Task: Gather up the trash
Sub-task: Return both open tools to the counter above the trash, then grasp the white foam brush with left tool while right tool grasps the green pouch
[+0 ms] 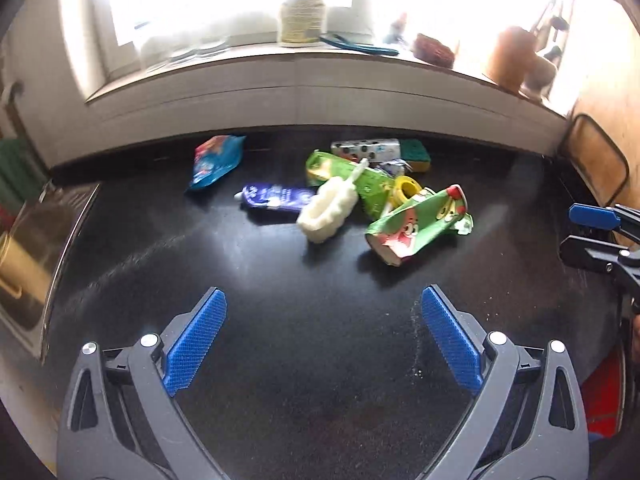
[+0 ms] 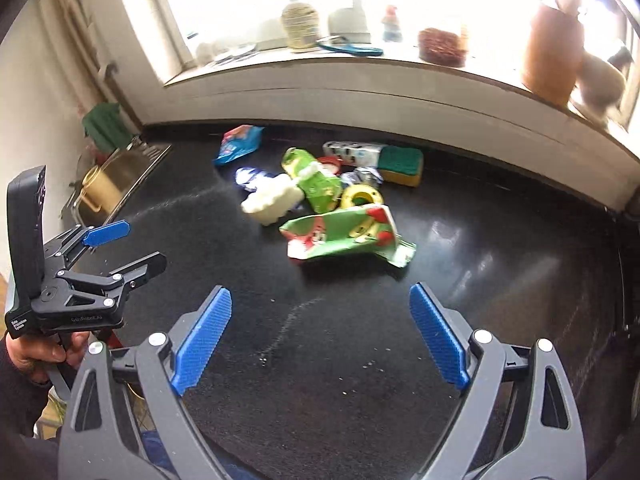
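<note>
left wrist view: left gripper [image 1: 323, 308] and right gripper [image 2: 321, 308] were found spread wide, empty. trash pile [image 1: 348, 192] was noted mid-counter [image 1: 280, 360]; the nearest green wrapper [image 1: 416, 220] should be taken first.

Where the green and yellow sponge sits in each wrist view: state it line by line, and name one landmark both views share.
Left wrist view: the sponge lies right of centre, at the back of the black counter, against the wall.
Right wrist view: the sponge lies right of centre, behind the trash pile, at the counter's back edge.
Shared landmark: the bottle on the windowsill.
</note>
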